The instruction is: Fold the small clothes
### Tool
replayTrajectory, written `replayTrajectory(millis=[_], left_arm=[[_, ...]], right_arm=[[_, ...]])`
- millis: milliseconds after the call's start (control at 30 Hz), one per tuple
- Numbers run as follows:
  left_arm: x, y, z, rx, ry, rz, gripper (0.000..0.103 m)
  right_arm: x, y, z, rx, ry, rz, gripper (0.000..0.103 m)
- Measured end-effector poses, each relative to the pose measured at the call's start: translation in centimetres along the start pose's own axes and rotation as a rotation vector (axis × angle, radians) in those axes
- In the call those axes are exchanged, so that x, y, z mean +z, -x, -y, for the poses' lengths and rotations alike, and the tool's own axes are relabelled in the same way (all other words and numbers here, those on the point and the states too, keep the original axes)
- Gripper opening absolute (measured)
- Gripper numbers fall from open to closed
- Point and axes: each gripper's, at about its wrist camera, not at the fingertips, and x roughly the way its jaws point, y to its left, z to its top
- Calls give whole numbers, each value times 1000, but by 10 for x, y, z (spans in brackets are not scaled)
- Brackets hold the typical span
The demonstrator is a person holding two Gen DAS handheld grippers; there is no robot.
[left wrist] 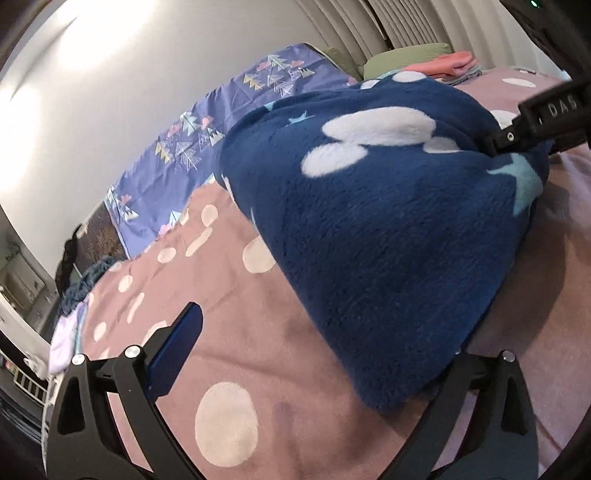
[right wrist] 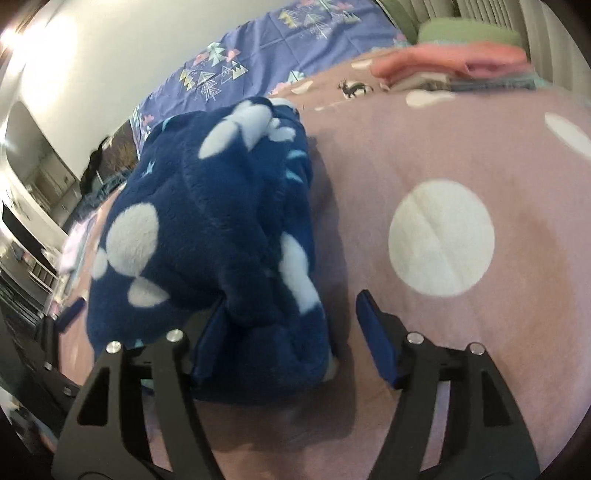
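Two grippers frame one bundle of navy fleece, and neither has a grip on it. Far to your left a white wall point(left wrist: 110, 96) runs beside a purple sheet printed with pale trees point(left wrist: 192, 147). Next to that lies the pink blanket with white dots point(left wrist: 258, 354), which covers the bed you are working over.

Your left gripper point(left wrist: 328, 354) has its jaws spread wide. Its left blue pad point(left wrist: 175, 350) stands clear above the pink blanket, while the opposite finger sits half hidden under the near edge of the navy fleece garment point(left wrist: 369, 229). That garment, patterned with white clouds and pale blue stars, rests bunched on the blanket in the middle of the bed, its near corner draped between your left jaws without being pinched.

From the right wrist view, your right gripper point(right wrist: 284, 339) also has its jaws apart. The left blue pad point(right wrist: 208, 347) touches the navy fleece, which lies between the fingers, and the right pad point(right wrist: 376, 339) stands off it over bare blanket.

Beyond, at the far right, a stack of folded clothes topped by a coral piece point(right wrist: 454, 59) sits on the blanket in front of a green pillow point(right wrist: 469, 31).
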Motion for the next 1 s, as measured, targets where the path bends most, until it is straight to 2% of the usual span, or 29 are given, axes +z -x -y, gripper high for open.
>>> replayTrajectory(millis=[33,100,133,267,300,333,367,400,433,533,600,700,733,800,900,1000], left_arm=[[2,1,1,2,-12,6,96],[4,4,2,-42,-29,8,82],[3,7,3,-76,-28,1,78],[2,36,-9,-292,-12,-4,52],[2,45,-13,-351,-6,-4,42],[3,54,-19,-414,10,3,38],[7,66,-29,-497,47,18,32],[12,72,-37,-537,76,32,27],[17,77,-42,-556,97,47,25],[46,82,-56,-522,142,148,24],[58,72,-50,-492,134,163,25],[60,16,-29,-547,172,18,25],[52,-6,-20,-576,173,-12,26],[43,-14,-10,-595,142,34,26],[47,-5,2,-532,108,29,26],[49,1,1,-515,60,27,26]], right_arm=[[0,1,-2,-13,18,6,68],[-2,7,-10,-40,74,32,68],[-2,9,-12,-45,94,43,68],[0,23,-18,-50,110,64,67],[1,29,-19,-45,112,72,61],[2,37,-22,-34,121,85,57],[2,42,-25,-29,129,96,49],[5,48,-31,-25,141,113,41],[8,52,-36,-23,153,125,38],[17,64,-61,11,211,181,34],[19,66,-79,45,272,202,33],[17,47,-92,-10,326,161,31],[14,27,-87,-72,317,102,29],[8,-1,-73,-116,306,42,28],[-3,-7,-77,-183,380,70,28],[3,-6,-79,-169,379,37,30]])
